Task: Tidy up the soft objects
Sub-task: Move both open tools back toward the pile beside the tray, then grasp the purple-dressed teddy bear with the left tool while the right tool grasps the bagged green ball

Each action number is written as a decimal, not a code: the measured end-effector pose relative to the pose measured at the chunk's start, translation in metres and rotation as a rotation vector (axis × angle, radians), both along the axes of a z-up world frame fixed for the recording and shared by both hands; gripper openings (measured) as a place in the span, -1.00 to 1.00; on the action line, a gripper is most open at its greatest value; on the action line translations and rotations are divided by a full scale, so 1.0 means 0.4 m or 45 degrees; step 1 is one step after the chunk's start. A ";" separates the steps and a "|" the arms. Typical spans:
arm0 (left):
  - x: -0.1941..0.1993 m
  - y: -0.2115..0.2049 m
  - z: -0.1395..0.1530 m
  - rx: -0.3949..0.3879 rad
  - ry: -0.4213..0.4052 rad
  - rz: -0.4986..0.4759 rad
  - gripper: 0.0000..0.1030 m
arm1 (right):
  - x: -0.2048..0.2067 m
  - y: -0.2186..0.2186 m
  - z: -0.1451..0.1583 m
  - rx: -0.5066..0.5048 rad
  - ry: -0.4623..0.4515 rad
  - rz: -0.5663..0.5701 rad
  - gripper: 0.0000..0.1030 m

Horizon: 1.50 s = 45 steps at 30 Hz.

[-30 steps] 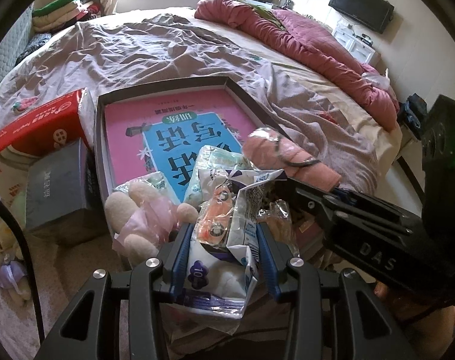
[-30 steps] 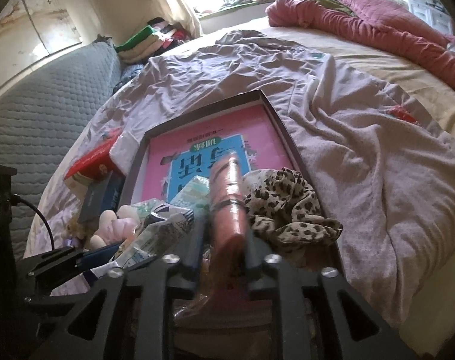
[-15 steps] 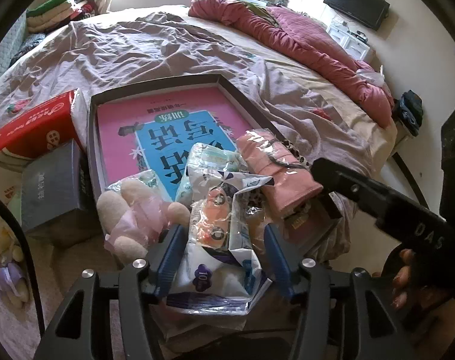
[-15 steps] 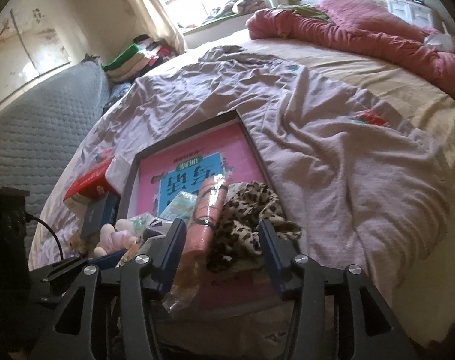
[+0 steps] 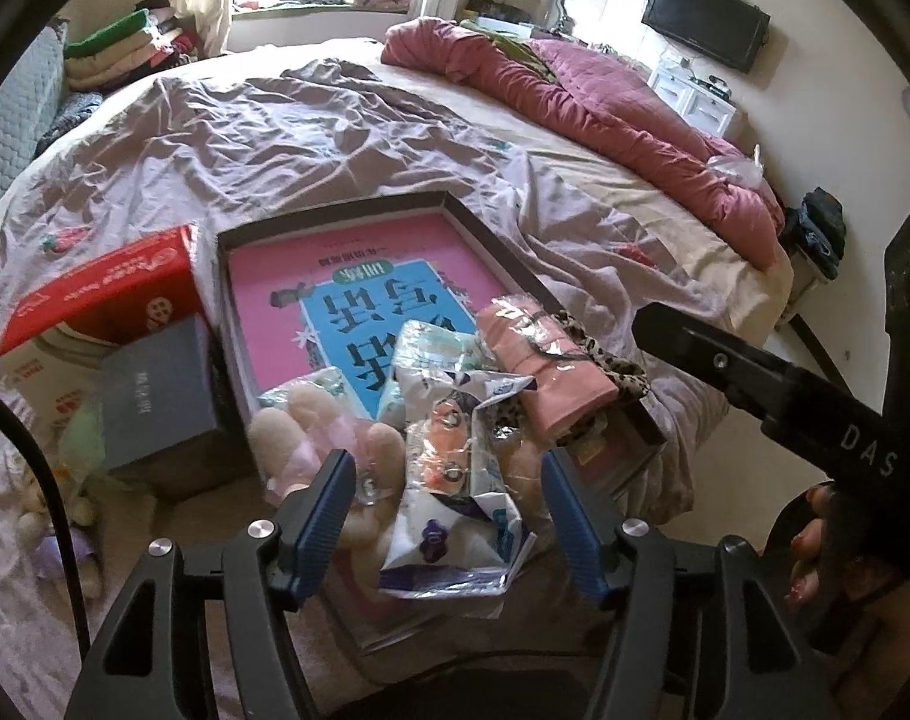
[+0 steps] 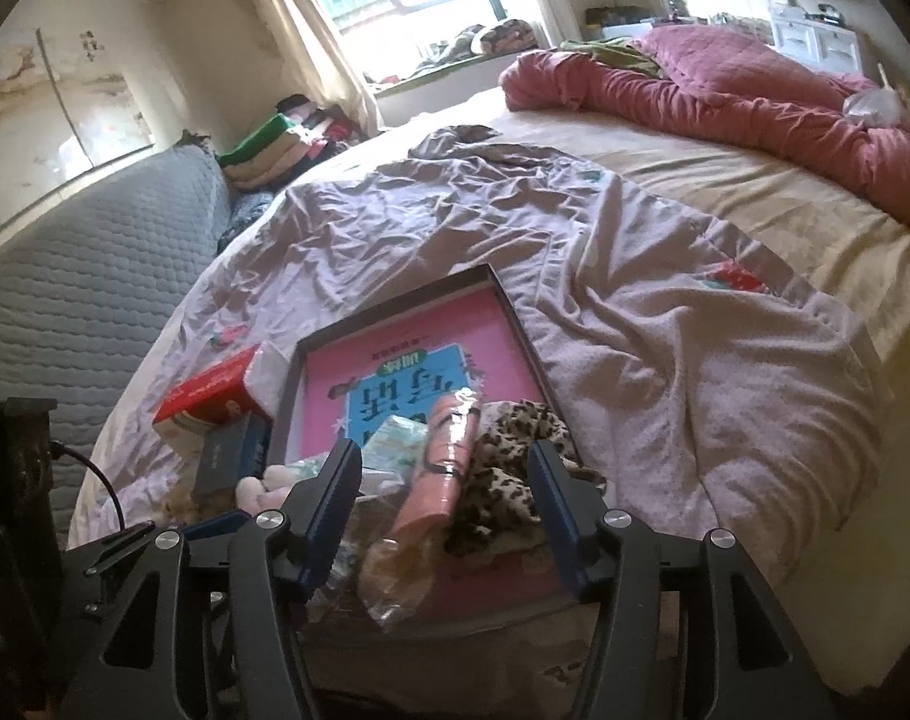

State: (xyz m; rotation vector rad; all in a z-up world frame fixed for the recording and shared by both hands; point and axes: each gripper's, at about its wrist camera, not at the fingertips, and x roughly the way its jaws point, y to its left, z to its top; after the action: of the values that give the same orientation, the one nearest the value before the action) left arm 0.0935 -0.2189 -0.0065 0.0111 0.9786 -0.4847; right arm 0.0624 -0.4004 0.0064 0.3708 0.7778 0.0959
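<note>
A dark shallow box (image 5: 455, 204), lined by a pink book, is seen at frame centre on the bed's mauve sheet (image 5: 245, 120). At its near end lie one pink wrapped roll (image 5: 544, 372), one leopard cloth (image 6: 514, 474), one plush toy (image 5: 311, 438) and some plastic packets (image 5: 455, 480). Both the left gripper (image 5: 449, 516) and right gripper (image 6: 449, 516) are spread apart, gripping nothing.

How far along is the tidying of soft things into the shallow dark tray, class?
Done: the pink rolled cloth in clear wrap, the leopard-print fabric, the cream plush toy and the white printed plastic packet lie in the shallow dark tray. In hand: nothing; the left gripper and right gripper are open. Left: a small plush toy lies on the bed outside the tray.
</note>
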 end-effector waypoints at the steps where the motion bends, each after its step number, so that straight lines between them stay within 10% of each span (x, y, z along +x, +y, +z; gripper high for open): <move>1: -0.003 0.007 0.007 0.005 -0.009 0.007 0.24 | -0.001 0.004 0.005 0.000 -0.004 0.004 0.17; 19: -0.037 0.334 0.060 0.028 -0.054 0.310 0.33 | 0.000 0.266 0.070 -0.076 -0.054 0.302 0.22; 32: -0.004 0.579 -0.053 -0.006 0.088 0.548 0.33 | 0.038 0.547 0.040 -0.286 -0.038 0.681 0.22; 45: 0.059 0.608 -0.166 -0.050 0.230 0.563 0.33 | 0.161 0.718 -0.030 -0.586 0.007 1.023 0.22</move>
State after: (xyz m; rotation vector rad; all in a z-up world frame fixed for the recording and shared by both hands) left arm 0.1172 0.0241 -0.0730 -0.2831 1.1104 -0.0974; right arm 0.1267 -0.1133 -0.0058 -0.3956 0.8891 0.6547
